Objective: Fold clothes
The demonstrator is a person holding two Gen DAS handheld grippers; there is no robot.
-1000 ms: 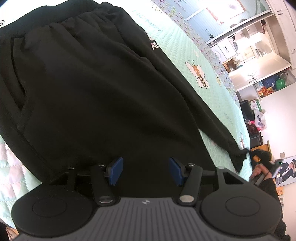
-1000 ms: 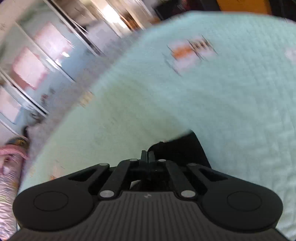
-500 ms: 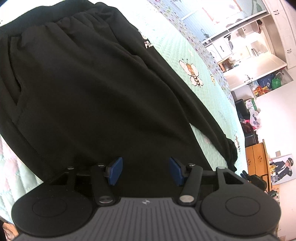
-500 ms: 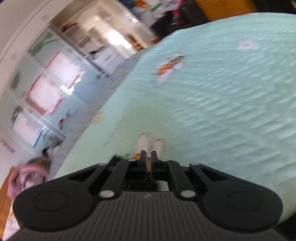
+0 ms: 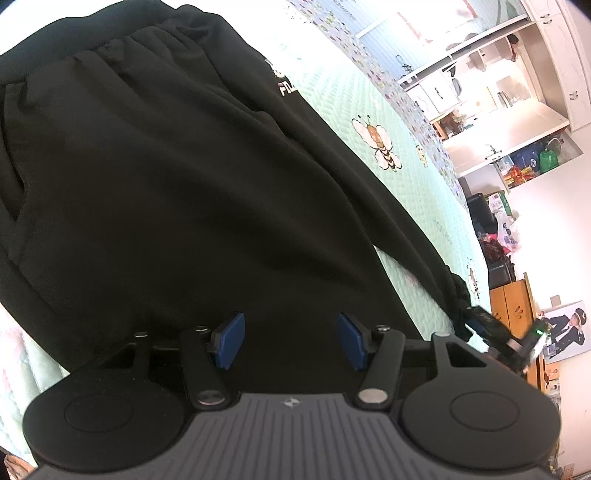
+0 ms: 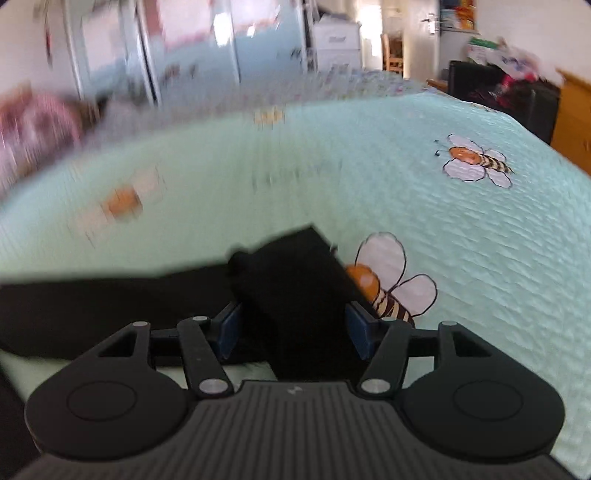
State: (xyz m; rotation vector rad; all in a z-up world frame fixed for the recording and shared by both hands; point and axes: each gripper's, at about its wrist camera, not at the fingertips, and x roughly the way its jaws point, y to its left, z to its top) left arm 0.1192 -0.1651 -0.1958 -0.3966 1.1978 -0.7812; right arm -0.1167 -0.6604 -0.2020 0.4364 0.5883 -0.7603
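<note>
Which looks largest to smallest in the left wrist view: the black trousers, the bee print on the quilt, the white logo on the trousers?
1. black trousers
2. bee print
3. white logo, though its greater distance may shrink it.

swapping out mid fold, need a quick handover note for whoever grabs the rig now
Left tool: open, empty, hovering over the black sweatpants near their middle.
Right tool: open, pads either side of the trouser leg cuff, not clamped.
Sweatpants lie spread flat on the mint bee-print quilt, waistband at the far end in the left wrist view.
Done: laid out roughly flat; no fold visible.
Left: probably close on the cuff, then fold the legs toward the waistband.
</note>
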